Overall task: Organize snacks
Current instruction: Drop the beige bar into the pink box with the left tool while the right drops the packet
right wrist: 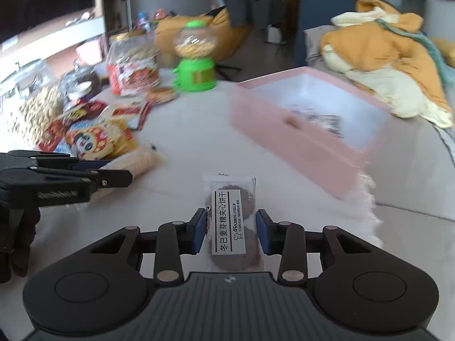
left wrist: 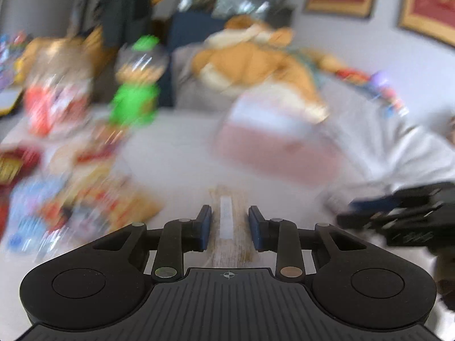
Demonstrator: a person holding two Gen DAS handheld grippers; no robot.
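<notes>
My right gripper (right wrist: 230, 227) is shut on a clear-wrapped dark biscuit packet (right wrist: 229, 218) with a white label, held above the table. A pink box (right wrist: 284, 136) with a white inside stands open ahead and to the right, a dark packet (right wrist: 321, 120) lying in it. My left gripper (left wrist: 229, 224) is shut on a pale long snack packet (left wrist: 227, 221); it also shows in the right wrist view (right wrist: 85, 174) at the left, with the packet (right wrist: 133, 162) sticking out. The left wrist view is blurred; the pink box (left wrist: 273, 153) shows ahead right.
A pile of snack packets (right wrist: 96, 136) lies at the left. Behind it stand a cracker jar (right wrist: 132, 65), a peanut jar (right wrist: 37, 105) and a green candy dispenser (right wrist: 196, 59). An orange plush toy (right wrist: 384, 54) lies behind the box. The table edge (right wrist: 412, 213) runs at right.
</notes>
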